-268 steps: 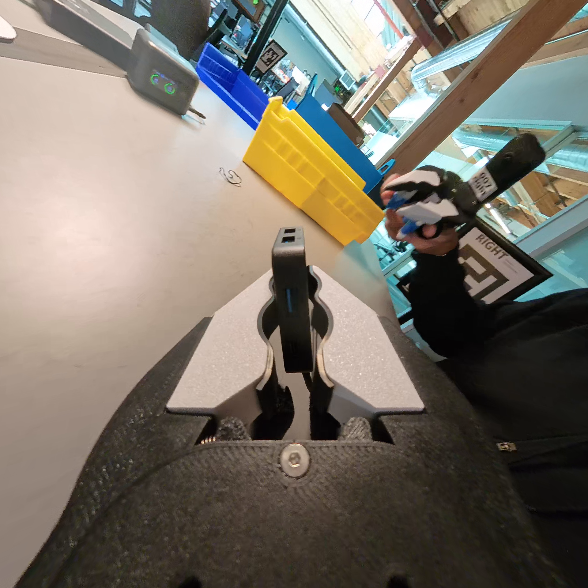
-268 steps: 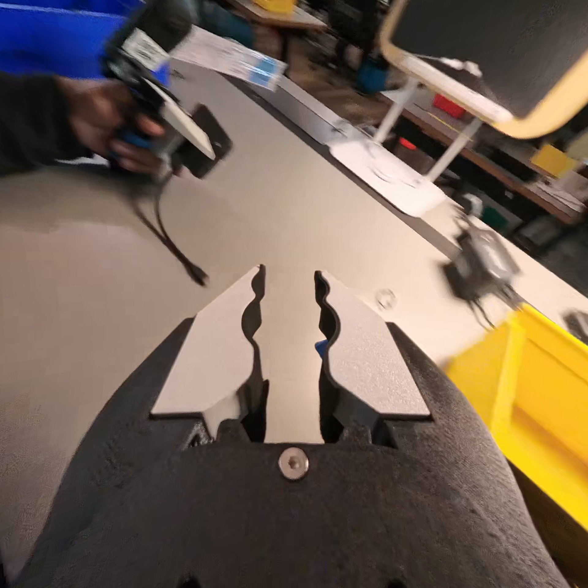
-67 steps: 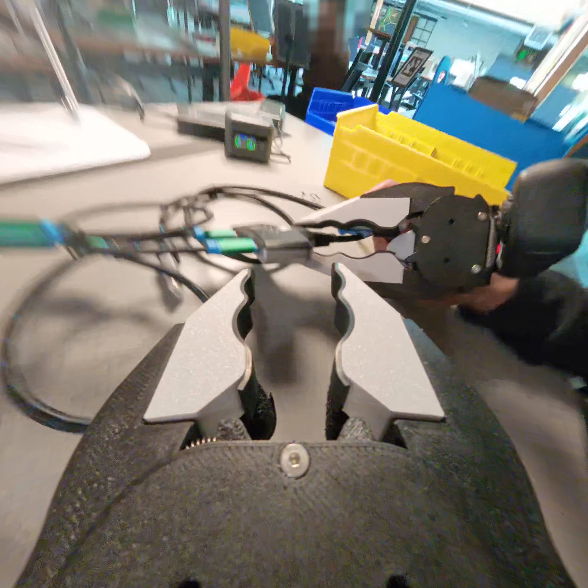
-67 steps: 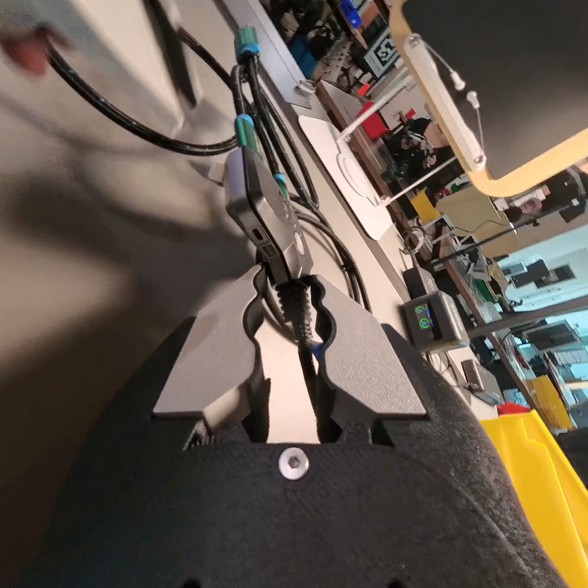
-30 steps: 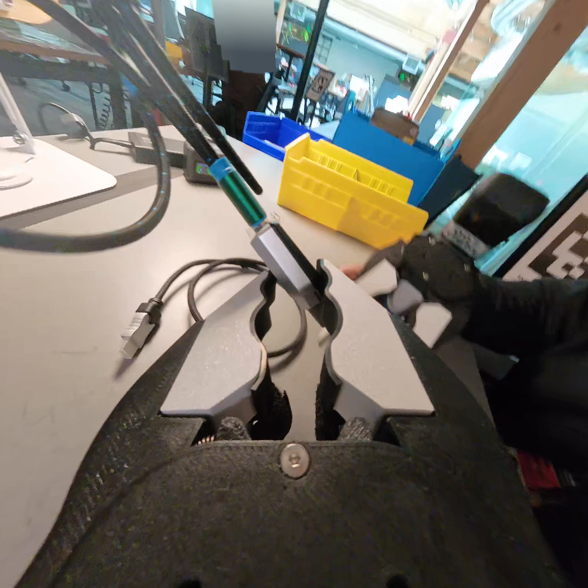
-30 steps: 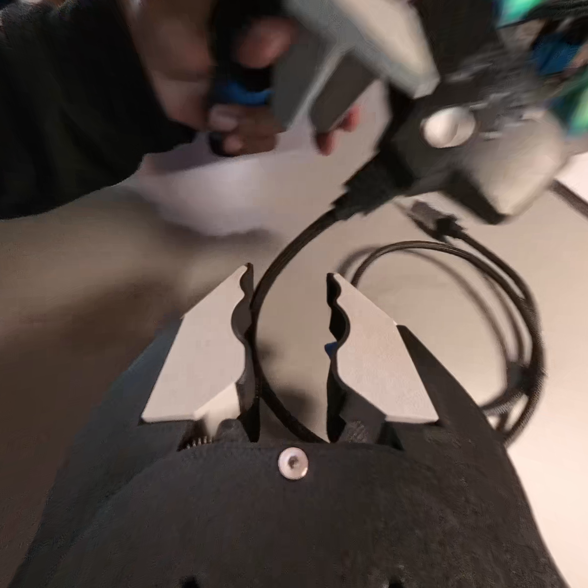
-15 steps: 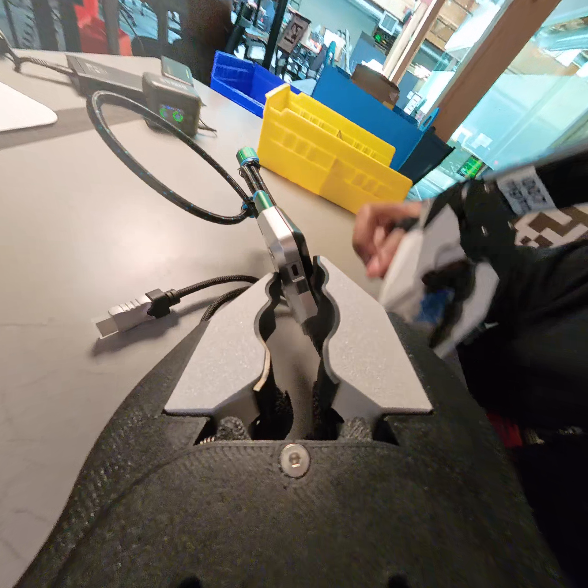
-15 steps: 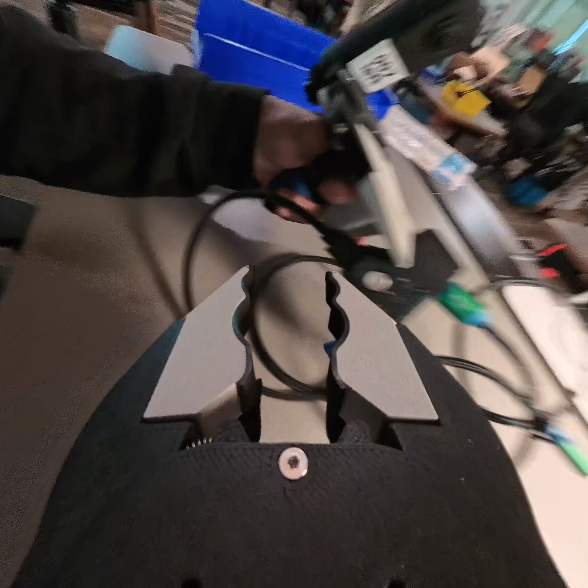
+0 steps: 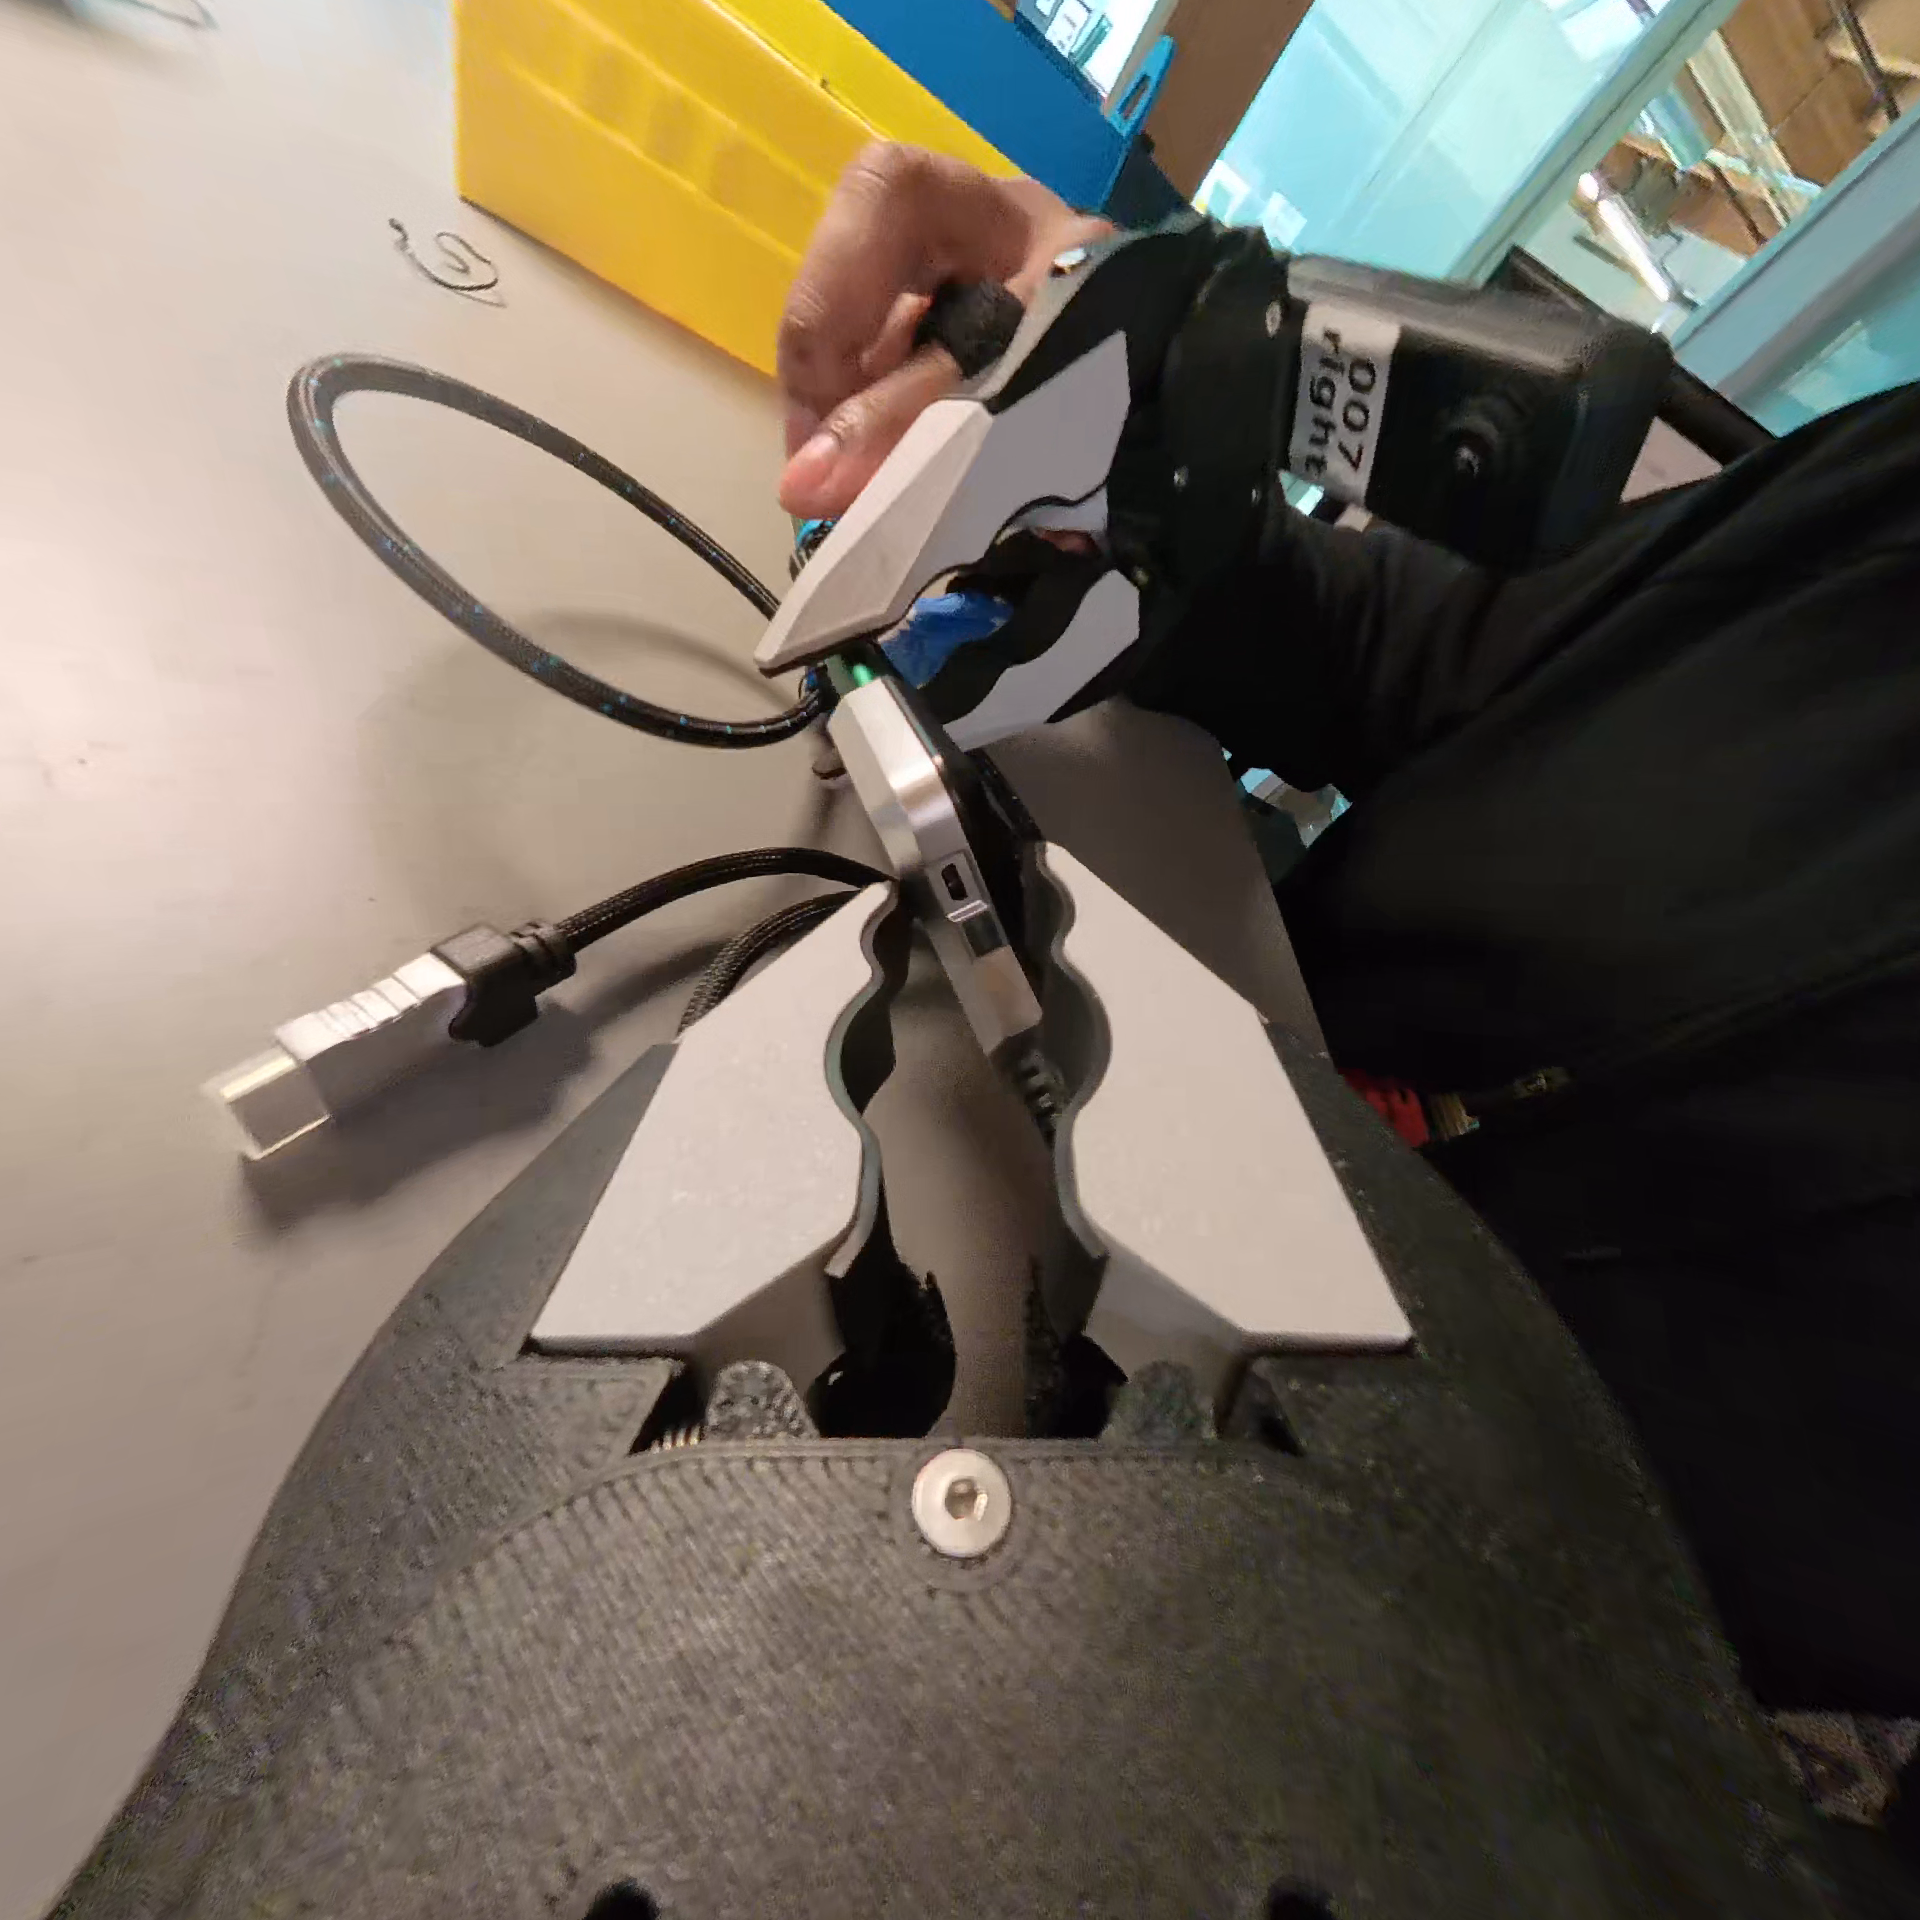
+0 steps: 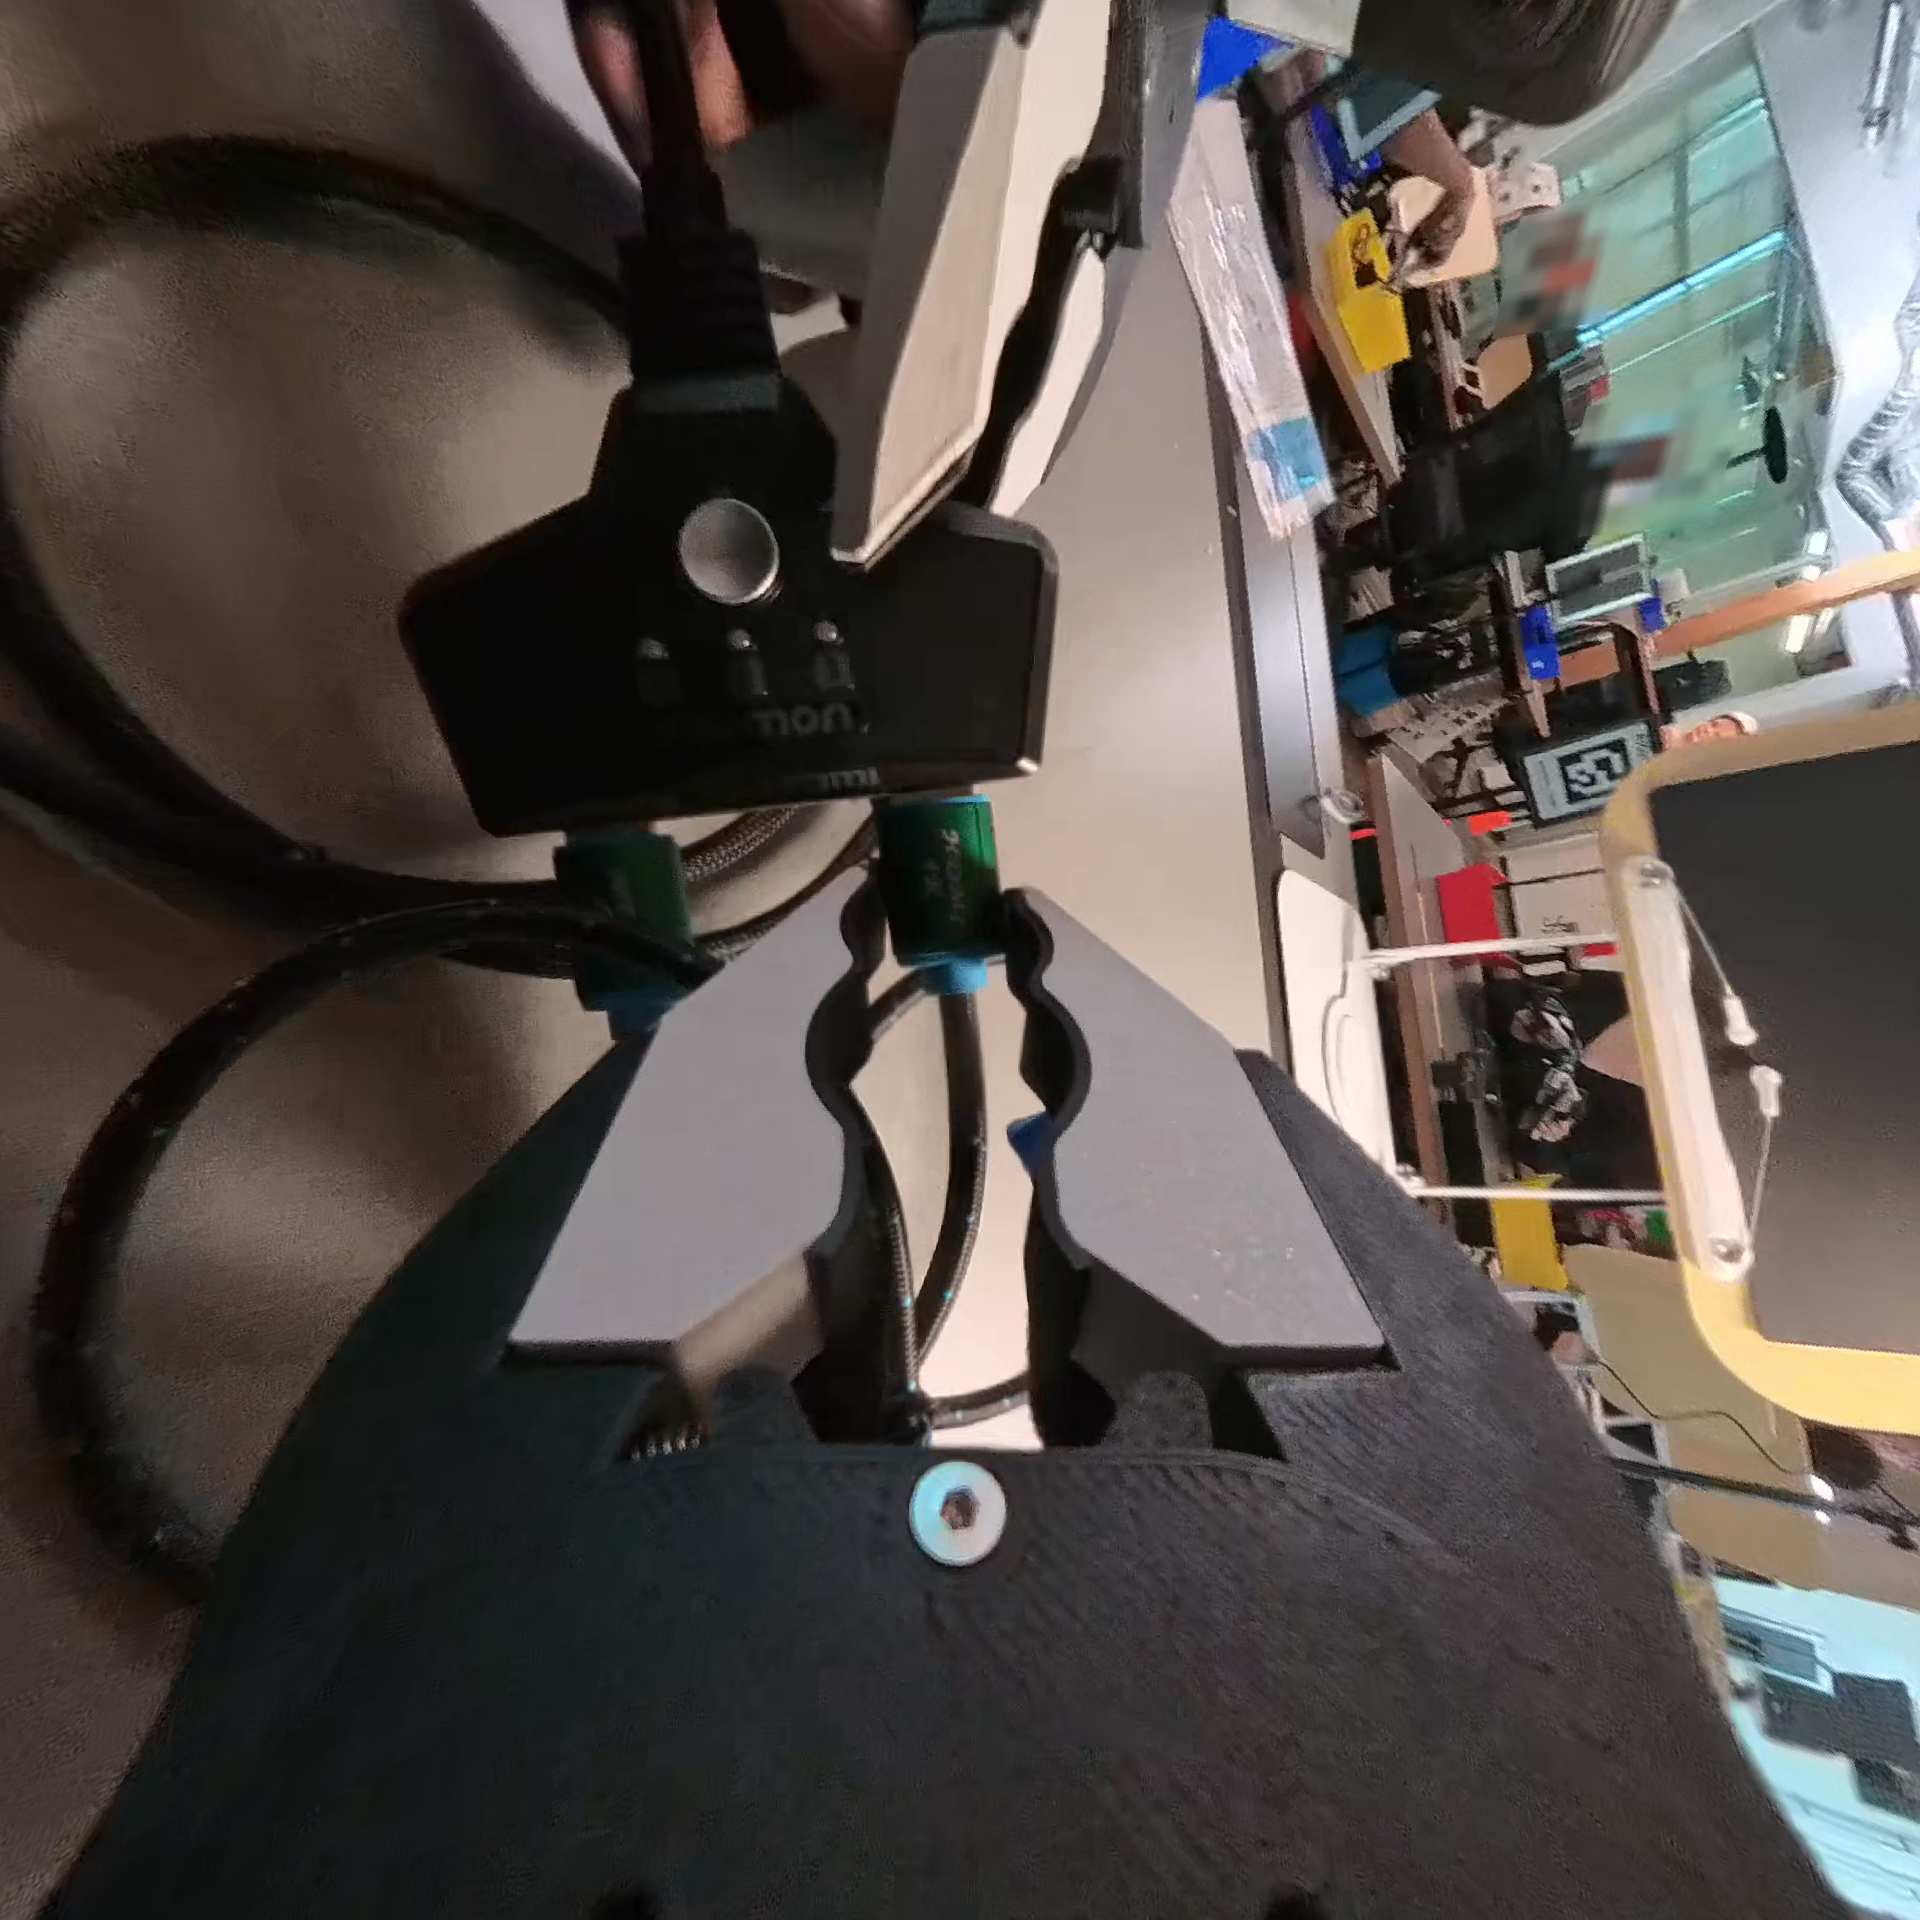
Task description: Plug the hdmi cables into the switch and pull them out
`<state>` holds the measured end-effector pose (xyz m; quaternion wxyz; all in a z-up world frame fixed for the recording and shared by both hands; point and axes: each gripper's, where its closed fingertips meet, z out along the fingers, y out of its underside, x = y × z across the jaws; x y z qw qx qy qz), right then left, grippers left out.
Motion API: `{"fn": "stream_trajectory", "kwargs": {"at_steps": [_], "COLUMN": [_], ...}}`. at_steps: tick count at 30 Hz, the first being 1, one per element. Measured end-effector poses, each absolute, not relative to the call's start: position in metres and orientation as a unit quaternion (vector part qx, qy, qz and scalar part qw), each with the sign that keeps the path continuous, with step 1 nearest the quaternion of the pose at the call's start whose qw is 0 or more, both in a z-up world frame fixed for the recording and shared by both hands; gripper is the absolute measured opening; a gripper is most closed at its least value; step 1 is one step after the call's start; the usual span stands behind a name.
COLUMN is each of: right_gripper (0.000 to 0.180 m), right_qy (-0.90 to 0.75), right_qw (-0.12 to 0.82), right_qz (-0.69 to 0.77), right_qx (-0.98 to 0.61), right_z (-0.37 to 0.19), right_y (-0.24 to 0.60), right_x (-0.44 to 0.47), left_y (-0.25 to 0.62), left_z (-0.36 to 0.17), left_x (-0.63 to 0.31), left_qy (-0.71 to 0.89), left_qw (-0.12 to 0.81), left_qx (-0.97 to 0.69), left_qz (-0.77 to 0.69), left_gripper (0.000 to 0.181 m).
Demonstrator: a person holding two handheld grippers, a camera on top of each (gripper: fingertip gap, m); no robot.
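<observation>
The grey bench (image 9: 208,582) carries a yellow bin (image 9: 665,166) toward its far edge. Above the bench's near edge the left gripper (image 9: 971,904) is clamped on the switch (image 9: 925,821), held edge-up clear of the surface. The right gripper (image 10: 930,914) reaches in from the other side – its fingers, narrowly parted, flank a green plug (image 10: 935,883) seated in the switch, contact unclear. A second green plug (image 10: 623,894) sits beside it. One loose silver plug (image 9: 343,1039) lies on the bench – left of the switch.

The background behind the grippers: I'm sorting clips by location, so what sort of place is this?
Probably a workshop or lab: a grey work table with a yellow parts bin, cluttered benches behind, and large windows.
</observation>
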<state>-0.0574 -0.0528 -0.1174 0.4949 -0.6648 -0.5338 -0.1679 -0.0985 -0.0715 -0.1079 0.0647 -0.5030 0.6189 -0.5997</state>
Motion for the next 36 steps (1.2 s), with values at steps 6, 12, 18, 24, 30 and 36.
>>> {"fn": "stream_trajectory", "kwargs": {"at_steps": [6, 12, 18, 24, 30, 36], "right_gripper": [0.023, 0.022, 0.022, 0.022, 0.021, 0.021], "right_qy": [-0.533, -0.542, -0.557, -0.558, -0.543, -0.551], "right_qw": [0.511, 0.51, 0.504, 0.515, 0.539, 0.55], "right_qz": [-0.198, -0.218, -0.199, -0.249, -0.303, -0.308], "right_qx": [-0.645, -0.632, -0.629, -0.601, -0.568, -0.547], "right_z": [-0.122, -0.126, -0.131, -0.121, -0.104, -0.102], "right_y": [-0.054, -0.054, -0.059, -0.056, -0.052, -0.055], "right_x": [-0.055, -0.055, -0.061, -0.055, -0.05, -0.064], "left_y": [-0.073, -0.071, -0.083, -0.082, -0.05, -0.086], "left_z": [-0.106, -0.111, -0.128, -0.12, -0.08, -0.113], "left_x": [-0.086, -0.082, -0.081, -0.085, -0.093, -0.083], "left_qy": [0.589, 0.594, 0.604, 0.605, 0.583, 0.612], "left_qw": [0.06, 0.075, 0.048, 0.043, 0.147, 0.069], "left_qx": [-0.538, -0.585, -0.6, -0.595, -0.594, -0.582], "left_qz": [-0.6, -0.547, -0.522, -0.527, -0.534, -0.531], "left_gripper": [0.038, 0.044, 0.04, 0.039, 0.049, 0.051]}}
